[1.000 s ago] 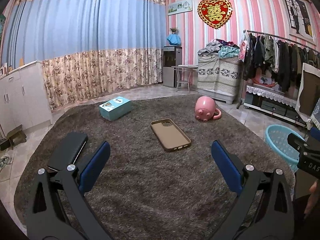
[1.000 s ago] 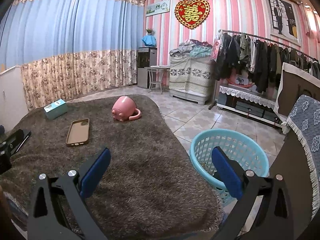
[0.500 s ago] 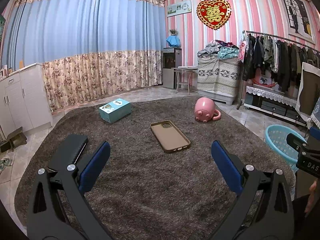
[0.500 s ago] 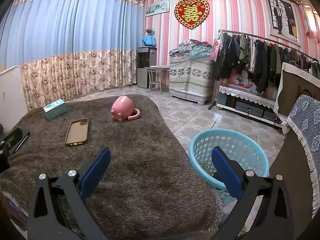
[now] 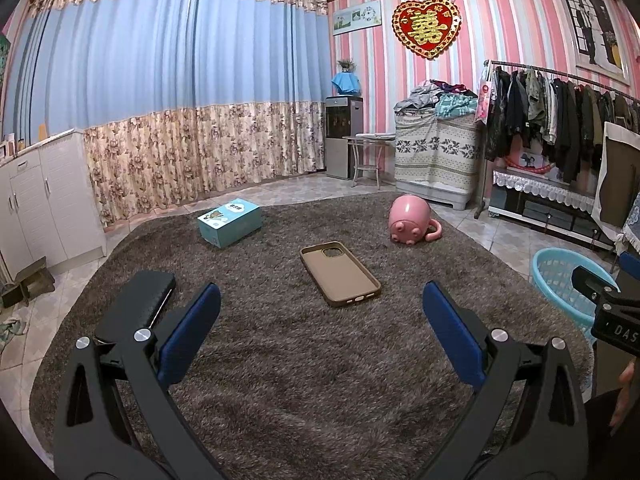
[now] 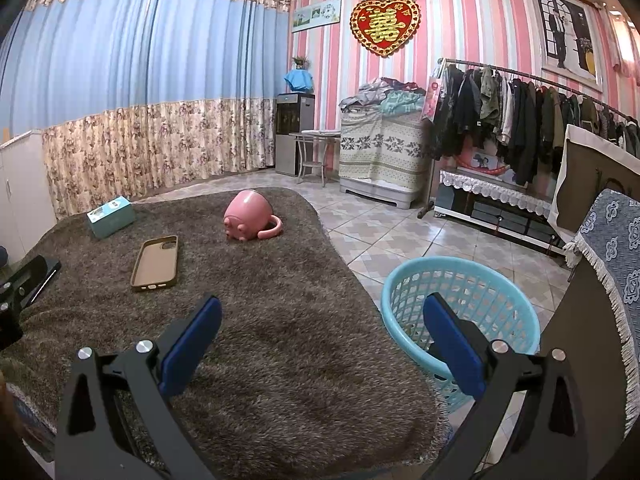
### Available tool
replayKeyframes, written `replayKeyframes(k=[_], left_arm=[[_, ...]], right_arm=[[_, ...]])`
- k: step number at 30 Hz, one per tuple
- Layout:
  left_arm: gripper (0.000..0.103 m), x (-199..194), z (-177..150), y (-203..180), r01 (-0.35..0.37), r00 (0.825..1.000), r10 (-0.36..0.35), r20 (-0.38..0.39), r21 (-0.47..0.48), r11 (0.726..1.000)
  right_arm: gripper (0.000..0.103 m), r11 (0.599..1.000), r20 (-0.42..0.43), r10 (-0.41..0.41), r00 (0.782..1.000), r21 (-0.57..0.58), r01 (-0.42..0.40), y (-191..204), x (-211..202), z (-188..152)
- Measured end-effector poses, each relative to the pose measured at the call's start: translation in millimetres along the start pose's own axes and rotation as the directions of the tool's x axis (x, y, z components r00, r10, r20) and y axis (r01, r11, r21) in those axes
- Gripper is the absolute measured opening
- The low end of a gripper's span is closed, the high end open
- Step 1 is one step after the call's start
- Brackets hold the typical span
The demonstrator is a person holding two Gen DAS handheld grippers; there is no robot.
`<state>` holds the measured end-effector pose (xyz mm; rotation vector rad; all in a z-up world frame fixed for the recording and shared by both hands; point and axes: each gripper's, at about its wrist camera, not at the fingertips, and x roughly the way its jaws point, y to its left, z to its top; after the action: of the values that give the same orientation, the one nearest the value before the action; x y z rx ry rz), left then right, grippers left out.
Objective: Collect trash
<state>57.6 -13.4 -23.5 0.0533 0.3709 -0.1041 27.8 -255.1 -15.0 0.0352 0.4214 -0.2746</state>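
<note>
On rug (image 5: 320,380): phone case (image 5: 339,273) (untouched).

Home bedroom, clothes rack (image 5: 560,112), curtains (image 5: 180,100)

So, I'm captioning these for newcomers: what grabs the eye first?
Probably the pink mug tipped on its side at the far end of the brown rug, with the tan phone case lying flat mid-rug. Then the light-blue basket on the tiles at the rug's right edge, near the open right gripper.
</note>
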Motion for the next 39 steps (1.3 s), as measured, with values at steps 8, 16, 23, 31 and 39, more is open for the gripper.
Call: replayKeyframes(k=[8, 16, 23, 31, 39], left_arm=[[0.098, 2.9, 0.1, 1.0, -0.002, 1.0, 0.002, -0.009, 0.003, 1.0], [0.098, 2.9, -2.9, 0.5, -0.008, 1.0, 0.008, -0.007, 0.007, 1.0], [0.098, 3.7, -6.5, 3.0, -0.012, 1.0, 0.012, -0.004, 0.01, 1.0], [0.098, 6.3, -8.2, 5.5, -0.02, 1.0, 0.02, -0.005, 0.009, 1.0], [0.098, 5.0, -7.8, 6.6, -0.022, 1.0, 0.022, -0.006, 0.008, 1.0]], right_arm=[[0.099, 1.0, -0.001, 0.008, 1.0, -0.002, -0.008, -0.5, 3.4, -3.3], [0.099, 1.0, -0.005, 0.008, 1.0, 0.001, -0.008, 0.4, 6.0, -5.0], [0.099, 1.0, -0.004, 0.009, 1.0, 0.001, -0.009, 0.4, 6.0, -4.8], [0.099, 1.0, -0.004, 0.009, 1.0, 0.0, -0.009, 0.0, 5.9, -4.9], [0.099, 1.0, -0.002, 0.008, 1.0, 0.0, -0.008, -0.5, 5.8, -4.9]])
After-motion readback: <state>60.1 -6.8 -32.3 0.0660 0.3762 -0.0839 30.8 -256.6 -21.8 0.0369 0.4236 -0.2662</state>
